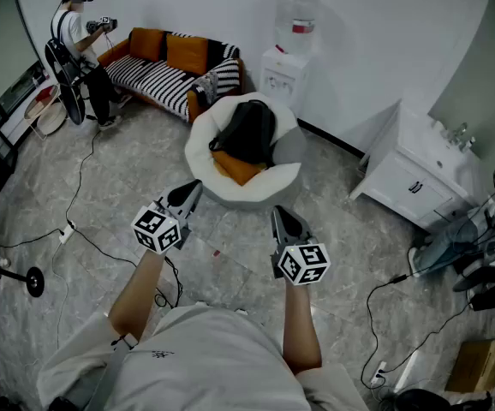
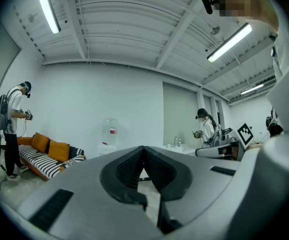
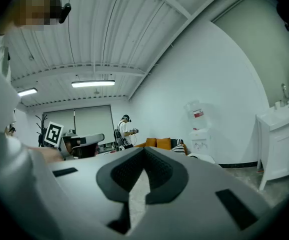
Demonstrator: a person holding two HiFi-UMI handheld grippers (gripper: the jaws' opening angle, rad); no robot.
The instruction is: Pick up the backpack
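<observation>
A black backpack (image 1: 247,131) lies on a round white chair (image 1: 203,157), on top of an orange cushion (image 1: 237,169). Both grippers are held level in front of the person, short of the chair. My left gripper (image 1: 194,187) is shut and empty, its tips near the chair's front left rim. My right gripper (image 1: 279,216) is shut and empty too, a little farther back, near the chair's front right. In the left gripper view the jaws (image 2: 143,150) meet at the tips, and in the right gripper view the jaws (image 3: 144,151) do the same. The backpack is hidden in both gripper views.
An orange and striped sofa (image 1: 166,71) stands at the back left, with a person (image 1: 80,54) beside it. A water dispenser (image 1: 289,54) stands by the back wall, a white sink cabinet (image 1: 423,174) at the right. Cables (image 1: 80,229) trail on the marble floor; clutter (image 1: 487,272) fills the right edge.
</observation>
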